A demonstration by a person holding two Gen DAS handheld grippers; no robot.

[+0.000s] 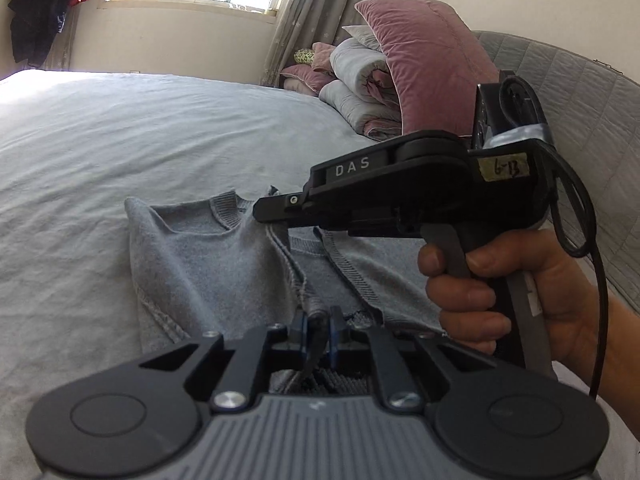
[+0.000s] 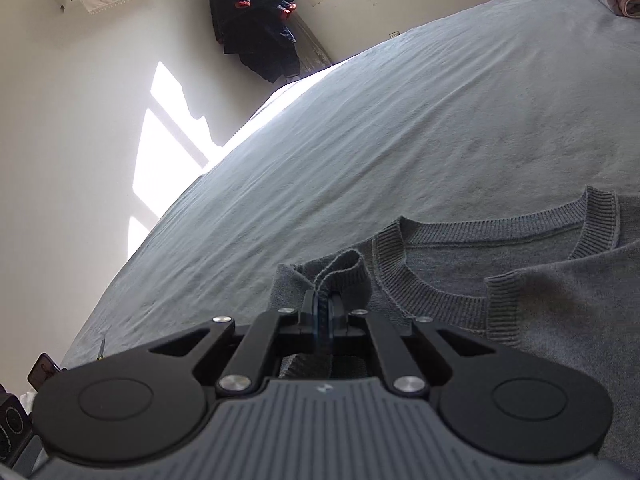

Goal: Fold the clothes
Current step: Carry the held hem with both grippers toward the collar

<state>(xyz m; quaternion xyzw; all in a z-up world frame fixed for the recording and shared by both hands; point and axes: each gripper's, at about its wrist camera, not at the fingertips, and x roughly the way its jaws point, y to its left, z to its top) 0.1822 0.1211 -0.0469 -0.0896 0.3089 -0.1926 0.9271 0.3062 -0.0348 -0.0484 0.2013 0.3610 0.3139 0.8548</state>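
Note:
A grey knit sweater (image 1: pixel 208 260) lies partly folded on the bed, neckline toward the far side. My left gripper (image 1: pixel 318 330) is shut on a ribbed edge of the sweater near its hem. My right gripper (image 2: pixel 324 312) is shut on a ribbed fold of the sweater (image 2: pixel 560 320), which loops up above the jaws. In the left wrist view the right gripper (image 1: pixel 264 210) reaches in from the right, held by a hand (image 1: pixel 500 292), with its tip by the collar (image 1: pixel 228 212).
The bed sheet (image 1: pixel 120 140) is pale grey and wrinkled. Pillows and folded quilts (image 1: pixel 400 72) are stacked at the headboard (image 1: pixel 592 128). A dark garment (image 2: pixel 256 24) hangs on the wall by the window. Small items (image 2: pixel 44 368) sit past the bed edge.

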